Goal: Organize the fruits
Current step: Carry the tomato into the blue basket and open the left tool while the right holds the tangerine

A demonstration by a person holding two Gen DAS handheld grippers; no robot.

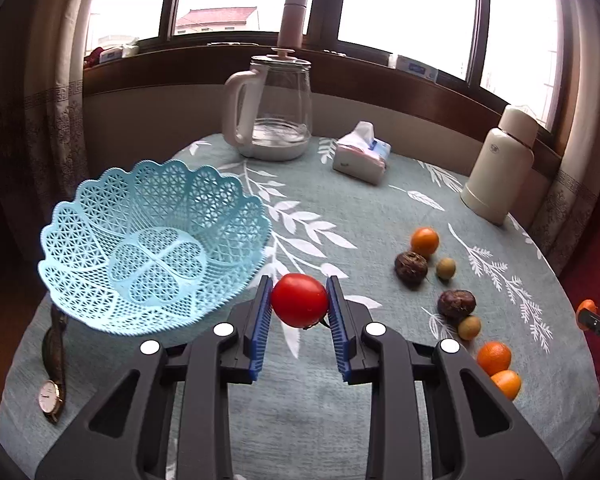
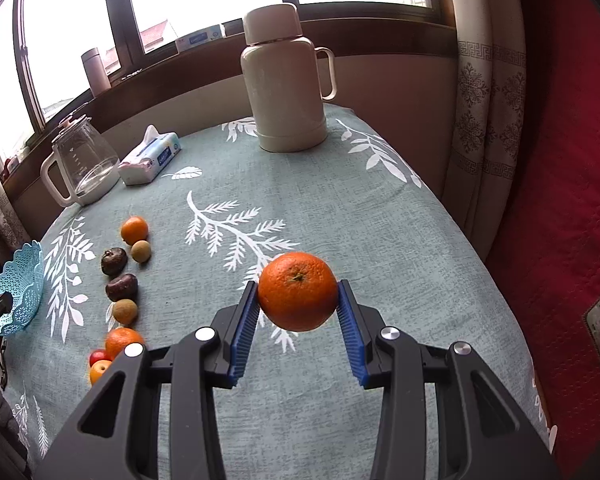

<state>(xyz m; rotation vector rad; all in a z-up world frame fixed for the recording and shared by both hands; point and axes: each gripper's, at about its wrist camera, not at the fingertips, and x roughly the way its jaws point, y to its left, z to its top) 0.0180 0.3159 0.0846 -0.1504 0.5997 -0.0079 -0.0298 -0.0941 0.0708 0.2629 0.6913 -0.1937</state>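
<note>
My left gripper (image 1: 299, 300) is shut on a red tomato (image 1: 299, 300), held above the table just right of the light-blue lattice basket (image 1: 100, 240), which has nothing in it. My right gripper (image 2: 298, 298) is shut on a large orange (image 2: 298, 297), lifted over the right half of the table. Loose fruit lies in a row on the cloth: small oranges (image 1: 424, 241) (image 1: 494, 357), dark brown fruits (image 1: 411, 267) (image 1: 456, 303) and small tan fruits (image 1: 445, 268) (image 1: 469, 327). In the right wrist view the same row (image 2: 121, 286) runs down the left side.
A glass kettle (image 1: 274, 108), a tissue pack (image 1: 362, 154) and a cream thermos (image 1: 500, 164) stand along the far side of the table. A wristwatch (image 1: 52, 394) lies at the front left edge. Windows and curtains surround the table; a red surface (image 2: 572, 200) lies to the right.
</note>
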